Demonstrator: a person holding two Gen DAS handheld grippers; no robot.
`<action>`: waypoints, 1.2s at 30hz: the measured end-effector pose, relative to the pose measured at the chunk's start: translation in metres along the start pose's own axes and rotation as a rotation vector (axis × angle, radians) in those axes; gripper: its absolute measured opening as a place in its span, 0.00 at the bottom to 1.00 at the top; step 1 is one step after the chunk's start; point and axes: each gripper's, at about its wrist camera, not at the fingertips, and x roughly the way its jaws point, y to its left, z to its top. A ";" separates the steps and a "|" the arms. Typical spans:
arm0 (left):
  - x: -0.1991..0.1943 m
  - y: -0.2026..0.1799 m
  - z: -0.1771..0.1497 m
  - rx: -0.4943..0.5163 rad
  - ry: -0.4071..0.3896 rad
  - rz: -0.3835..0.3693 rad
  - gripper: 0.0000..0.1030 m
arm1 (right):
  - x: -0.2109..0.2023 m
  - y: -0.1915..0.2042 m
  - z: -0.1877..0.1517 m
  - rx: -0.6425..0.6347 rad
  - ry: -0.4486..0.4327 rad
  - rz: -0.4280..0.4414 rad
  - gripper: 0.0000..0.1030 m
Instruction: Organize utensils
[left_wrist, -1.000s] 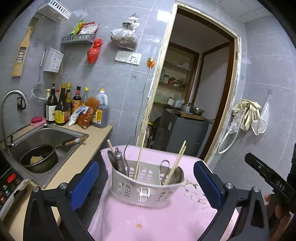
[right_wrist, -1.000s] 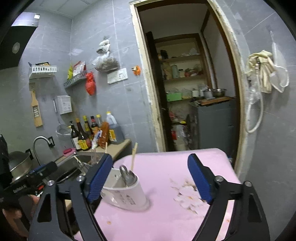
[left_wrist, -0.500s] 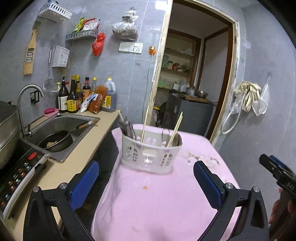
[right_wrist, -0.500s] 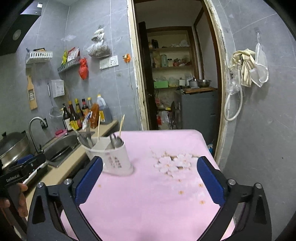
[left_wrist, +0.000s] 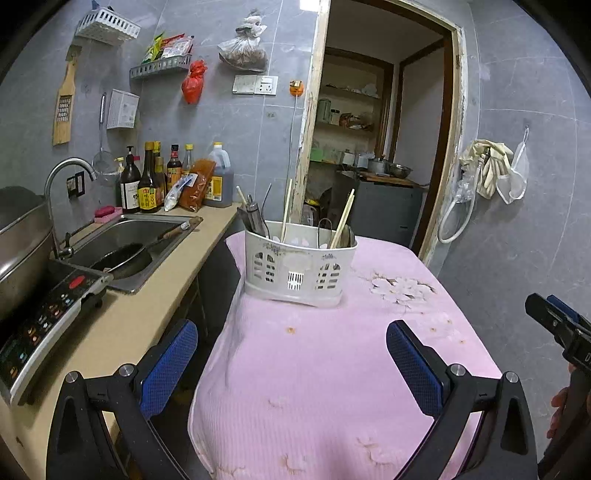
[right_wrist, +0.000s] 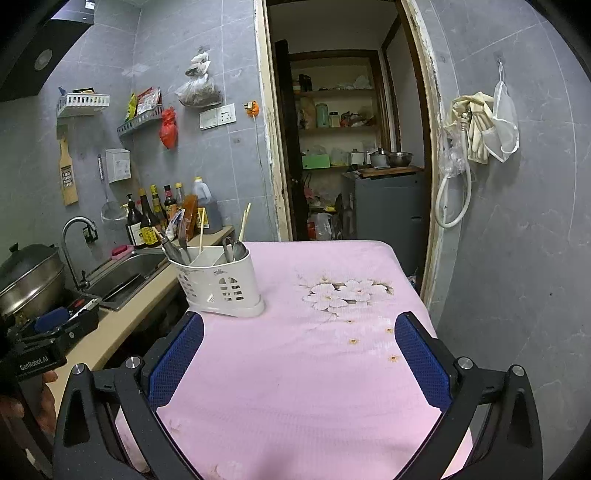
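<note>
A white slotted utensil caddy (left_wrist: 299, 269) (right_wrist: 218, 284) stands at the far left of the table's pink cloth (left_wrist: 332, 387) (right_wrist: 314, 362). It holds wooden chopsticks (left_wrist: 341, 223), metal spoons (right_wrist: 234, 249) and dark-handled cutlery (left_wrist: 253, 219). My left gripper (left_wrist: 291, 332) is open with nothing between its blue pads, well short of the caddy. My right gripper (right_wrist: 301, 325) also stands wide open and empty, with the caddy ahead to its left. Each hand-held tool shows at the edge of the other's view.
Left of the table runs a beige counter (left_wrist: 122, 332) with a sink (left_wrist: 147, 236) holding a pan, an induction cooker (left_wrist: 48, 314), sauce bottles (left_wrist: 147, 184) and a steel pot (right_wrist: 29, 280). A doorway (right_wrist: 351, 147) opens behind the table, and a grey wall is on the right.
Both grippers have drawn back from the caddy, which now looks smaller and farther off. The right gripper's jaws have widened. The caddy has stayed in place.
</note>
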 end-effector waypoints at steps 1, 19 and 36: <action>-0.001 0.000 -0.001 -0.002 0.001 0.002 1.00 | -0.001 0.000 0.000 -0.001 0.000 0.001 0.99; -0.012 0.006 -0.007 0.000 -0.014 0.014 1.00 | -0.009 0.004 -0.005 -0.014 0.000 0.013 0.99; -0.018 0.004 -0.009 0.002 -0.026 0.024 1.00 | -0.011 0.004 -0.006 -0.012 0.002 0.016 0.99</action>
